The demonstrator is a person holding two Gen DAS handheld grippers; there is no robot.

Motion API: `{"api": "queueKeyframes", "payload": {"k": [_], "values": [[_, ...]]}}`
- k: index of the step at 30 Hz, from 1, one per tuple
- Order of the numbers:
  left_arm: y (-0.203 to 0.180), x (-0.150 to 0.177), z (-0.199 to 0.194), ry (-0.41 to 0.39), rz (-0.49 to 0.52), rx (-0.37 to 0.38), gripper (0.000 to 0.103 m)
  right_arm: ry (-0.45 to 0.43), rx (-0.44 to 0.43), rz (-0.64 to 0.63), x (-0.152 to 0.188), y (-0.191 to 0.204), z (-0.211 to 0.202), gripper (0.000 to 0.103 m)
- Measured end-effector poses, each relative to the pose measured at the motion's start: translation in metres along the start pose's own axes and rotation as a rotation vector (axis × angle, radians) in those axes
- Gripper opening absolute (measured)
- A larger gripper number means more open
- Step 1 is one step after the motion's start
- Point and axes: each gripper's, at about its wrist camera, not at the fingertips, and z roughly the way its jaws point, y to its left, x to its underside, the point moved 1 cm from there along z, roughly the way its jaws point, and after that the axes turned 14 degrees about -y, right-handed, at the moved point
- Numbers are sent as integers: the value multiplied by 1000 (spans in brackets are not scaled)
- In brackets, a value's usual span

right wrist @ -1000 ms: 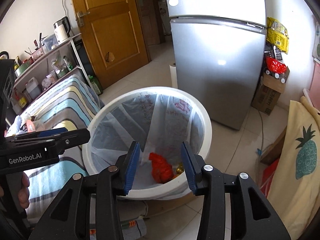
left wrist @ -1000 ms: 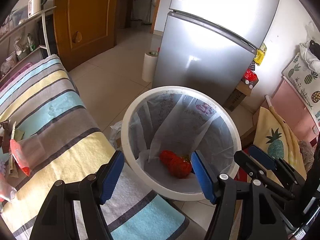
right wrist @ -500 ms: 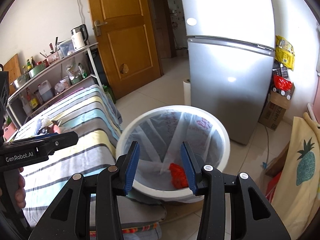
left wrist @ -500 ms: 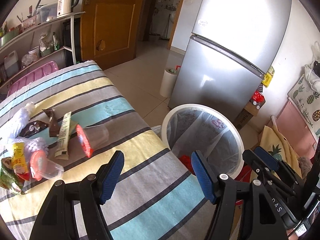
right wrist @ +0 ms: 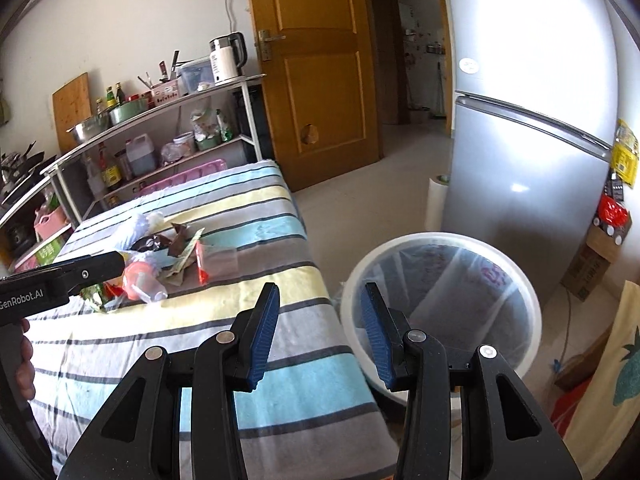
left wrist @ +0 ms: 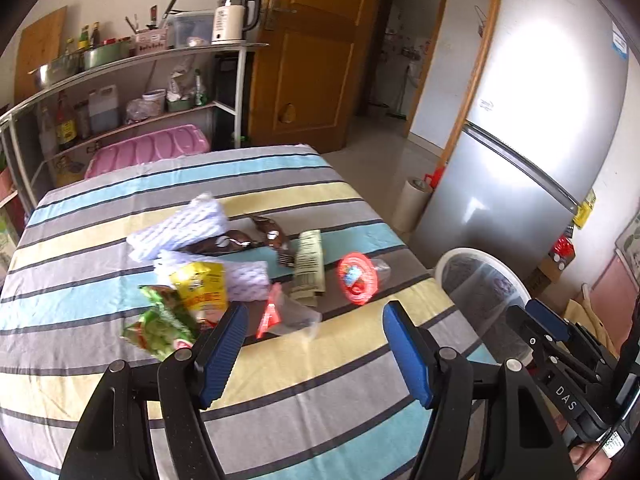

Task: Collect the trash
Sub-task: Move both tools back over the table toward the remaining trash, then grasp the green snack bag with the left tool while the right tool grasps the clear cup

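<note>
A heap of trash lies on the striped tablecloth (left wrist: 320, 380): white foam nets (left wrist: 180, 228), a brown wrapper (left wrist: 228, 244), a yellow packet (left wrist: 204, 284), a green packet (left wrist: 160, 324), a paper sachet (left wrist: 310, 268) and two clear cups, one with a red lid (left wrist: 356, 280), one on its side (left wrist: 292, 316). My left gripper (left wrist: 315, 316) hangs open and empty just short of the heap. Over the table's right edge my right gripper (right wrist: 321, 296) is open and empty too. Beside the table stands the white bin (right wrist: 440, 236), lined with a clear bag.
A silver fridge (left wrist: 540, 120) stands behind the bin, with a paper roll (left wrist: 412, 204) at its foot. A shelf rack (left wrist: 120, 80) with a kettle and bottles and a pink tray (left wrist: 148, 150) line the table's far side. A wooden door (left wrist: 304, 60) is beyond.
Both grippers swung left and rose, away from above the bin and over the table. The trash heap came into the left wrist view; the bin slid to the right.
</note>
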Motion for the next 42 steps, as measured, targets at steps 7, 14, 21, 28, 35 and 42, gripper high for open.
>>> {"api": "queueKeyframes", "payload": {"k": [7,14,21,28,35,42], "values": [[58,-1,-13,-19,-60,-105,70,32,-97,-53,-2,39,25,53],[113,5,-14,3,-130,-153,77,103,-174,-87,-4,68,67,61],[140,13,2,62,-170,-110,82,162,-200,-92,-3,81,106,63],[139,18,23,111,-190,-91,82,222,-199,-82,-4,80,135,67],[134,24,40,147,-188,-111,82,259,-178,-95,3,81,149,67],[135,25,43,143,-204,-95,73,265,-168,-68,3,75,150,67]]}}
